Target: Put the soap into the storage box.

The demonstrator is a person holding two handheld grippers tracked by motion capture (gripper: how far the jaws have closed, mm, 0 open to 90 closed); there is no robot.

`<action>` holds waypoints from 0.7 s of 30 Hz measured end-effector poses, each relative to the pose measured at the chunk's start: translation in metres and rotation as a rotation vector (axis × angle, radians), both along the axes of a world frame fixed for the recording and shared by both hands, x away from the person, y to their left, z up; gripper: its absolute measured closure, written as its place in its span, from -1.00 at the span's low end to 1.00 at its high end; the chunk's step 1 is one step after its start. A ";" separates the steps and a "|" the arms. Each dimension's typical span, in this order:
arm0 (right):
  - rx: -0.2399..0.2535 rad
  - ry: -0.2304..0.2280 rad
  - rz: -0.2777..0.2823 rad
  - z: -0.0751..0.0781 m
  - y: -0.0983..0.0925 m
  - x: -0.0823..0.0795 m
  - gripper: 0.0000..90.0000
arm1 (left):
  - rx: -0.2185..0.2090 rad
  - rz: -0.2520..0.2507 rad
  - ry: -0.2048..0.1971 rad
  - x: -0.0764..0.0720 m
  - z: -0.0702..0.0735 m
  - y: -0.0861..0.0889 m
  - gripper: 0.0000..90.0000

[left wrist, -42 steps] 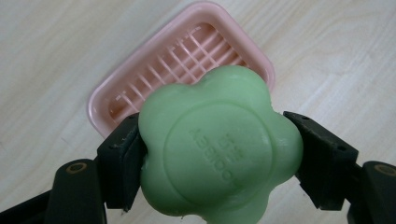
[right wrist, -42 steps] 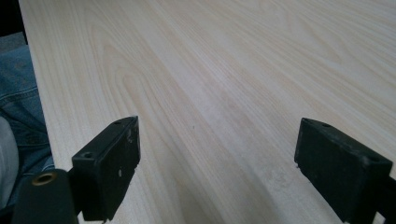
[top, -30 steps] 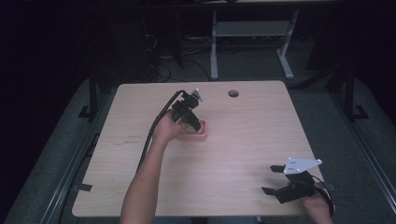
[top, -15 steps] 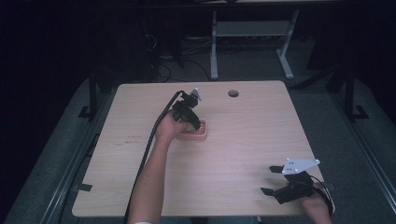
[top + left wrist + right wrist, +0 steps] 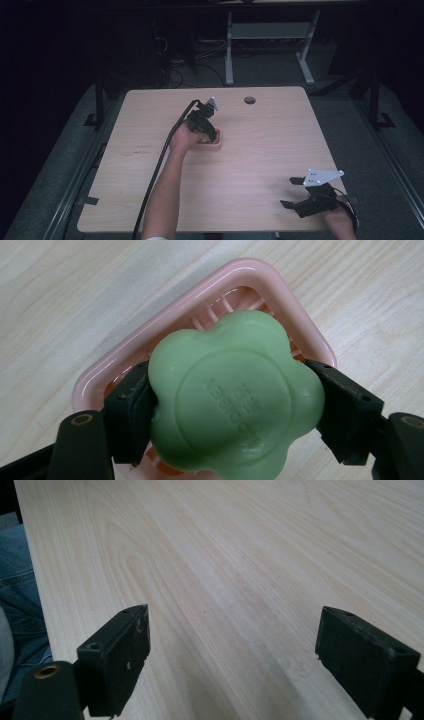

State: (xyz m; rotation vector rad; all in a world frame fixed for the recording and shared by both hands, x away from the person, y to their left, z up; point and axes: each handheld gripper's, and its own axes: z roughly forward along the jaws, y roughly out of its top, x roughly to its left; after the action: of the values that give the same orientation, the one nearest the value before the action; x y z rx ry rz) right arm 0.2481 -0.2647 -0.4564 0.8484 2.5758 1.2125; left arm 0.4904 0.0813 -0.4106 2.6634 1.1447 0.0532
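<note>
Soap (image 5: 235,400), green and flower-shaped with raised lettering on its face, sat clamped between the two black jaws of the left gripper (image 5: 232,407) in the left gripper view, filling the centre and lower half of the frame. Both pads pressed its sides. Beneath and behind it lay a pink slatted soap dish (image 5: 210,290), its rim curving across the upper half of the frame, on the pale wooden table (image 5: 65,290). Whether the soap touched the dish slats could not be told.

Right gripper view: the right gripper (image 5: 232,655) had its jaws spread wide at lower left and lower right, nothing between them, with bare wood grain of the table (image 5: 240,555) ahead. Blue denim (image 5: 20,590) showed at the left edge.

High view: the left gripper (image 5: 206,131) was held by the left hand (image 5: 182,141) just left of centre, tilted down over the pink soap dish (image 5: 216,146), its cable (image 5: 160,170) trailing toward the bottom edge. The soap itself was too small to make out there. The right gripper (image 5: 295,192) rested low at lower right, near the table's front edge, well apart from the dish, grey plate on top, jaws apart. A round hole (image 5: 249,100) sat near the table's far edge.
</note>
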 end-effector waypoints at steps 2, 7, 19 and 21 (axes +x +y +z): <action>0.001 -0.006 0.003 -0.001 -0.001 0.001 -0.69 | -0.004 0.002 0.002 0.000 -0.002 -0.001 -0.41; -0.006 -0.001 0.004 -0.001 0.001 0.001 -0.69 | -0.011 0.016 0.004 0.001 -0.005 0.001 -0.41; -0.009 0.009 -0.003 -0.002 0.001 0.001 -0.69 | -0.021 0.030 0.005 0.000 -0.014 0.003 -0.42; -0.008 0.004 -0.001 -0.002 0.001 0.001 -0.69 | -0.025 0.030 0.004 0.000 -0.014 0.003 -0.42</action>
State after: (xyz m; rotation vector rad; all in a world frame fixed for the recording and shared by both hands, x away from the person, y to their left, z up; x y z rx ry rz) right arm 0.2492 -0.2636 -0.4579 0.8516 2.5805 1.2012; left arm 0.4909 0.0844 -0.4244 2.6255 1.1793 0.0392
